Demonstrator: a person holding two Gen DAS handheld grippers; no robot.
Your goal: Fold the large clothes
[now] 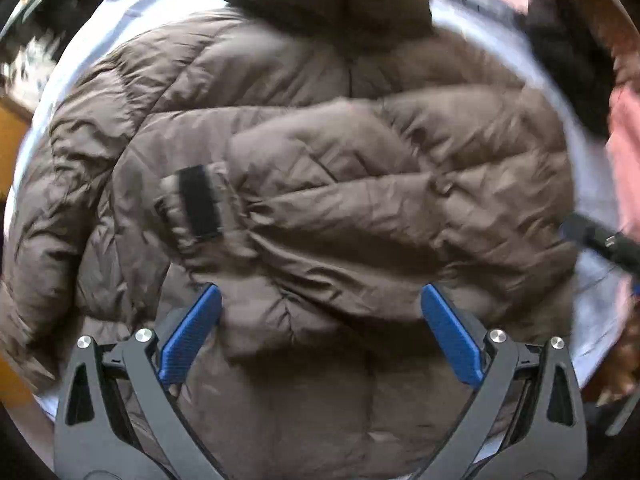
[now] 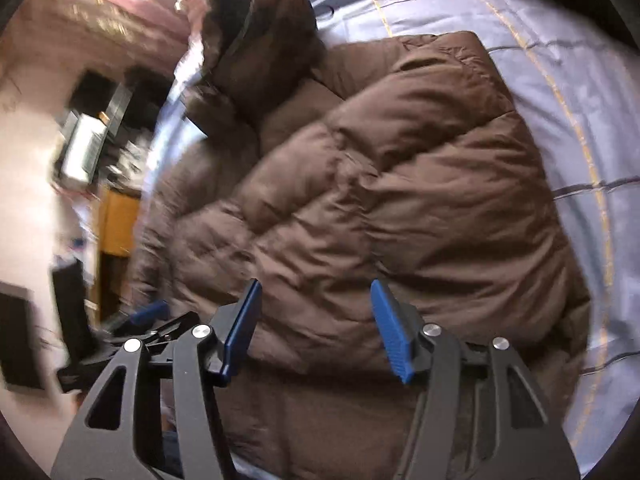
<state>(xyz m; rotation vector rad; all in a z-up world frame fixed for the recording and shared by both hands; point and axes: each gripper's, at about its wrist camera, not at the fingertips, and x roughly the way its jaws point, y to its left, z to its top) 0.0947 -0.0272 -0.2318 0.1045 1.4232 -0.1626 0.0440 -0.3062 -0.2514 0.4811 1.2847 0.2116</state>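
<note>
Left wrist view: the jacket (image 1: 320, 184) lies spread on the bed (image 1: 592, 200), one sleeve (image 1: 360, 216) laid across its middle, likely to narrow it. The left gripper (image 1: 320, 300) hangs above its hem, jaws apart, empty; the right gripper (image 2: 316, 304) likewise.

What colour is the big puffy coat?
The quilted puffy coat is brown, clearest in the left wrist view.
</note>
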